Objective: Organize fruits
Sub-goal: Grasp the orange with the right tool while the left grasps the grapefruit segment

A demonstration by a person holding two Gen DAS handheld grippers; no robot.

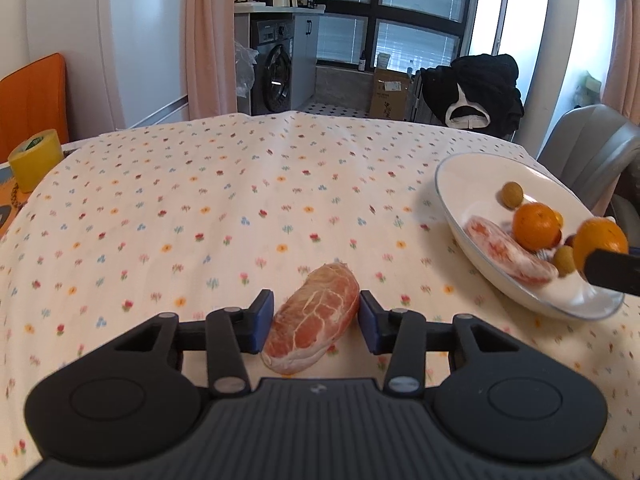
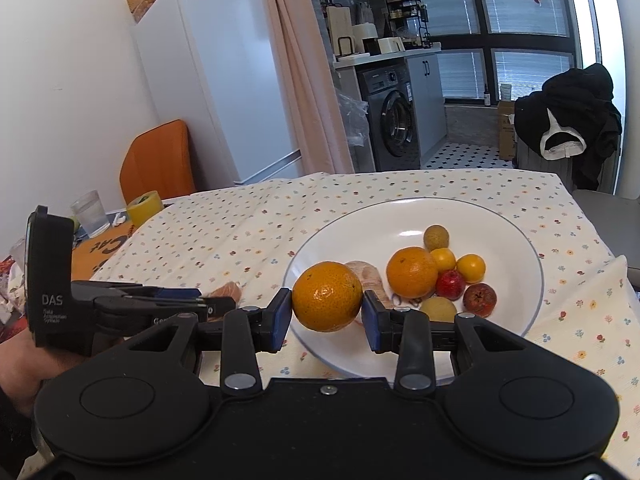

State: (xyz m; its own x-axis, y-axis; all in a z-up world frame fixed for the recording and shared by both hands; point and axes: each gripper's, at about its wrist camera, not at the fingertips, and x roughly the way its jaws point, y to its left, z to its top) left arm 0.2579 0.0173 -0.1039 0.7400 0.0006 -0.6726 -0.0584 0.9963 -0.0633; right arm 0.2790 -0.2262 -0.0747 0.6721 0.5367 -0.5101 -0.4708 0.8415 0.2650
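Right wrist view: right tool (image 2: 327, 312) clamps an orange (image 2: 327, 297) above the plate's (image 2: 500, 320) near rim, more fruit piled beyond. Left wrist view: left tool (image 1: 316, 320) straddles a pomelo wedge (image 1: 314, 320) on the bench (image 1: 200, 208), pads (image 1: 262, 320) just beside it, grip not clearly closed.

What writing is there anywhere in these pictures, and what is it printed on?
"DAS": white letters on the side of the left tool, seen from the right wrist view.
Small lines beneath "DAS": too blurred to read.
"Ge...": on the same tool's arm, cut off.
Large black letters on the orange mat: partly covered, not readable.
Cardboard box label: too small.
Washing machine sticker: too small.
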